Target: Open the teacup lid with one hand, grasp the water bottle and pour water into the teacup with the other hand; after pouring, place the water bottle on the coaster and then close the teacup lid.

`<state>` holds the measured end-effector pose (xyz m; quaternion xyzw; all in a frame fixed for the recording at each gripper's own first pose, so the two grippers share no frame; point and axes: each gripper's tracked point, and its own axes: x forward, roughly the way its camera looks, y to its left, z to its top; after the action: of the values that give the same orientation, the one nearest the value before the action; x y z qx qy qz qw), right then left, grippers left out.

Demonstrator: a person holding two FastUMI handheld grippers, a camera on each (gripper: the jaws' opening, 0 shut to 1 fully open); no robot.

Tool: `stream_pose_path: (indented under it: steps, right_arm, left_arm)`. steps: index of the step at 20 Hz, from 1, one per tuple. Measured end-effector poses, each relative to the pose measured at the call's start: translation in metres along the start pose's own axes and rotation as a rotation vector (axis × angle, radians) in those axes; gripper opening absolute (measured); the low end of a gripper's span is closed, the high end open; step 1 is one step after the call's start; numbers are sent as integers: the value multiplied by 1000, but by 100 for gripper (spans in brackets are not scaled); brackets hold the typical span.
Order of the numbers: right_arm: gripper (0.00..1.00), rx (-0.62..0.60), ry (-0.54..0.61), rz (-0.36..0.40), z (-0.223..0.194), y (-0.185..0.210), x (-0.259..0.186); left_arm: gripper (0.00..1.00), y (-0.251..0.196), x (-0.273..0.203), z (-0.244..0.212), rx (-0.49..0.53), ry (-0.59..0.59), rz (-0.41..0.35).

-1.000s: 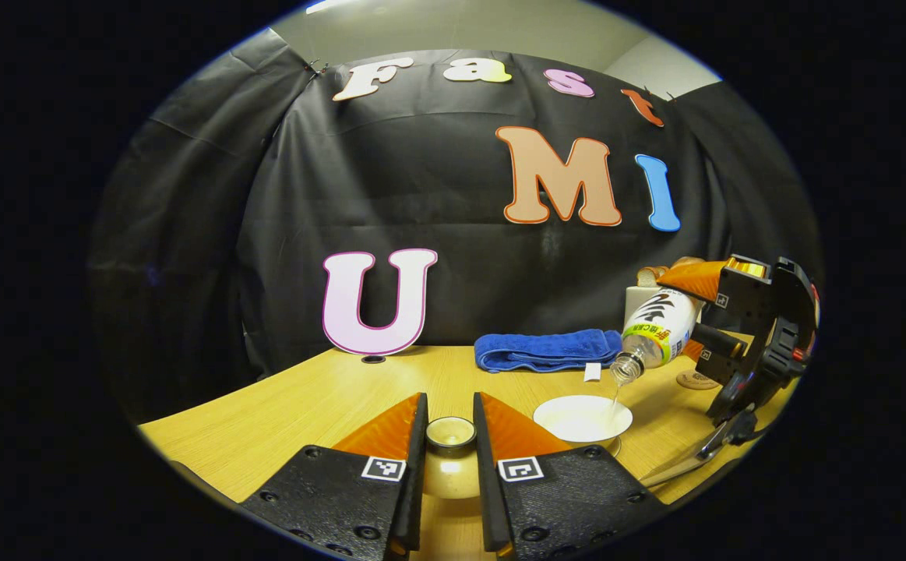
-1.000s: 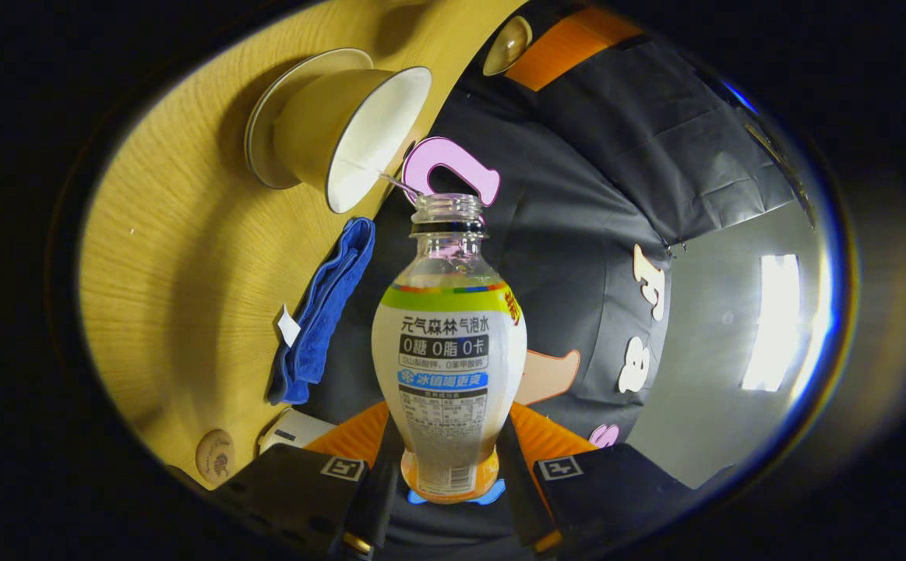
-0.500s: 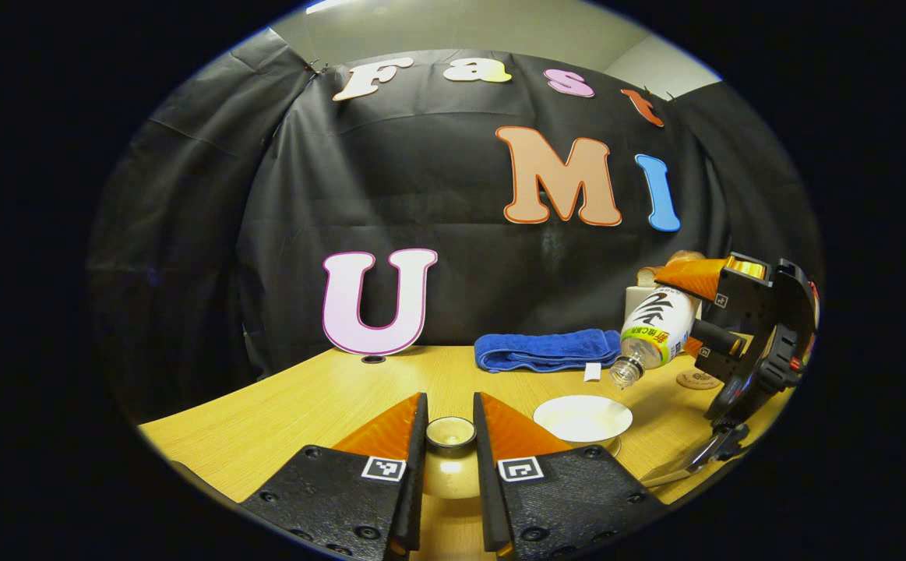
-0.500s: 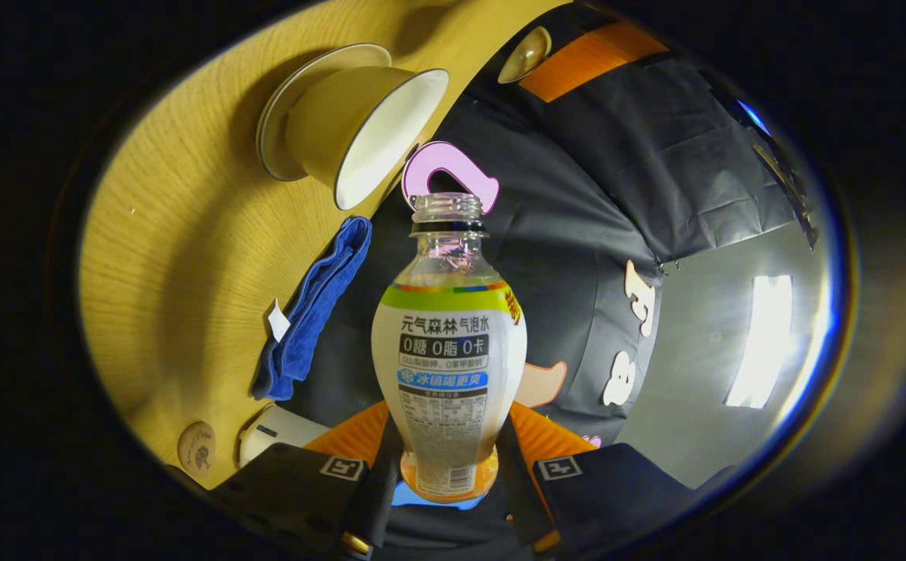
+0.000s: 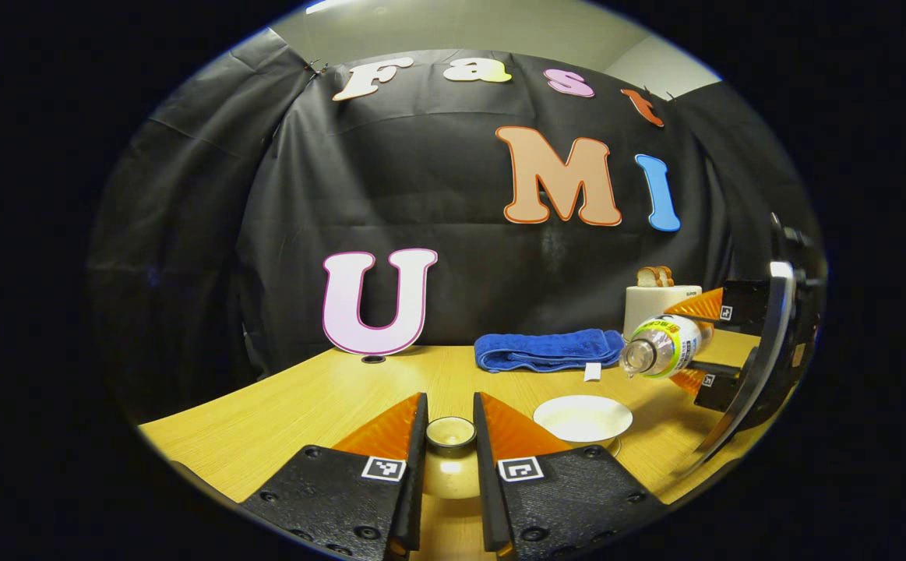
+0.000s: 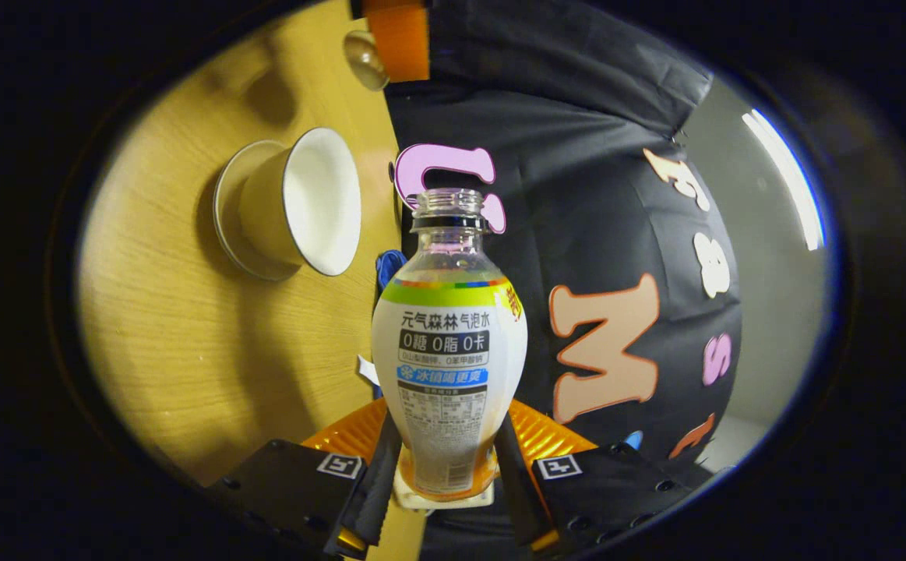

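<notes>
**Clear plastic bottle lying level beside the open cup**

Clear plastic, wrapped in a printed label: the water bottle (image 6: 449, 343) is sitting in the right gripper (image 6: 447, 467), both fingers pressing on its lower body near the base. In the left gripper view the bottle (image 5: 659, 347) is lying roughly horizontal above the wooden table (image 5: 304, 397), mouth facing the teacup (image 5: 582, 418) but off to one side of it, not over the rim. No stream is showing at the uncapped mouth.

The left gripper (image 5: 450, 452) is closing on the knob of the teacup lid (image 5: 450, 433), holding it out in front of itself and apart from the cup. In the right gripper view the teacup (image 6: 297, 204) is standing open on its saucer.

Handling, as a judgement: the bottle is looking light and thin-walled, so it is likely giving under a hard squeeze, and with no cap it is spilling-prone when tilted. The low grip is suiting an upright set-down. Cup and lid are looking ceramic: stiff, smooth, breakable. The knob is the sensible hold for lowering the lid squarely.

A blue towel (image 5: 548, 349) is lying at the back of the table.
</notes>
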<state>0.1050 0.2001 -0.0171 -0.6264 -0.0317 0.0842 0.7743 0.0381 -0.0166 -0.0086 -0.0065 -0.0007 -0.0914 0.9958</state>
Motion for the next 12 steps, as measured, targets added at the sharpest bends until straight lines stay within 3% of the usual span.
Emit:
stream_pose_path:
  steps: [3,6,7,12]
  right_arm:
    - [63,279,43,91,-4,11,-1]
    - [64,509,53,131,-6,7,-4]
    - [70,586,59,143,-9,2,-6]
    - [66,963,93,179,-36,-28,-1]
  left_arm:
    - [29,0,0,-1,0,0,0]
    - [29,0,0,0,0,0,0]
    - [29,0,0,0,1,0,0]
    - [28,0,0,0,1,0,0]
